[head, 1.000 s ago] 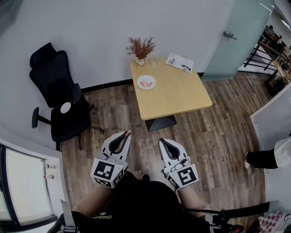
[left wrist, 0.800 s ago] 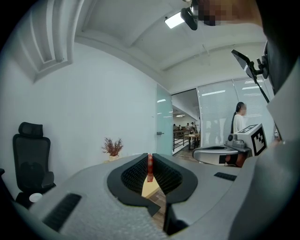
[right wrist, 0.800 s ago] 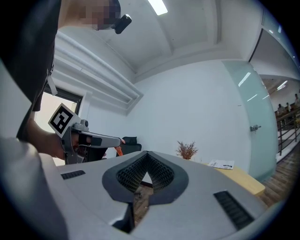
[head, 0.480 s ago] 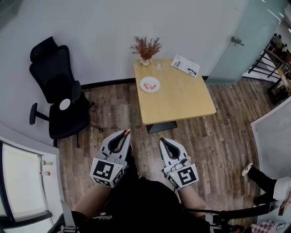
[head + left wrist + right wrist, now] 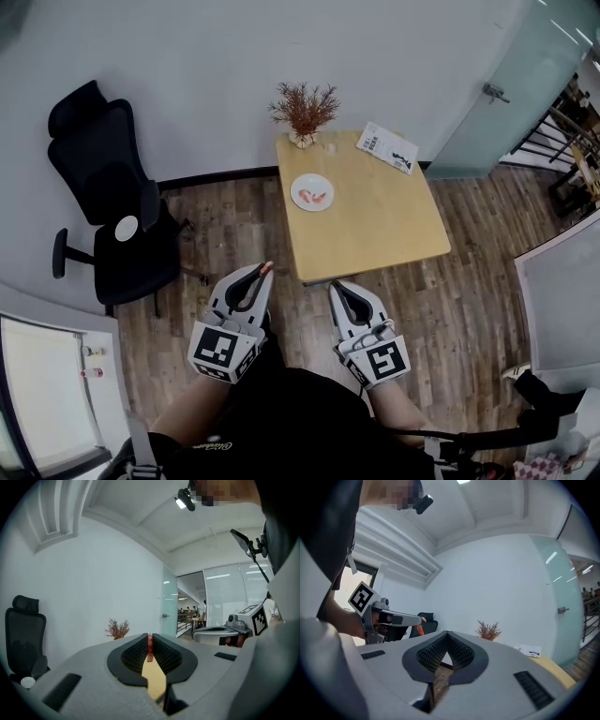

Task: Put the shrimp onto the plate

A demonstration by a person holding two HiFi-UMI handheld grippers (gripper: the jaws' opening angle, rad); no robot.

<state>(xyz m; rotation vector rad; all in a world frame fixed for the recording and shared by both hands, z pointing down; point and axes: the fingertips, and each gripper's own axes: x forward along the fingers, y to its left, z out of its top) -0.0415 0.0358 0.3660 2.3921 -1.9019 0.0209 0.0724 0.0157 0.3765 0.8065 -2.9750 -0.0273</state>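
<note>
One table (image 5: 375,216) stands well ahead of the left gripper (image 5: 264,271), which pinches a shrimp (image 5: 149,645); the right gripper (image 5: 335,288) is pressed together, empty. Its plate (image 5: 313,178) carries orange bits (image 5: 313,196) too small to identify. Pads (image 5: 135,651) hide most of the shrimp.

Shrimp (image 5: 149,645): one piece, red-orange, thin, upright. It is pinched between the pads of the left gripper (image 5: 263,272). In the head view we see only its tip past the jaw tips. It sits off the table (image 5: 375,225), short of the table's near edge and above the floor.

Plate (image 5: 298,194): white, round, flat on the table, towards the table's far left corner. It carries orange-red shrimp pieces (image 5: 317,197) near its middle. We cannot tell how many.
</note>
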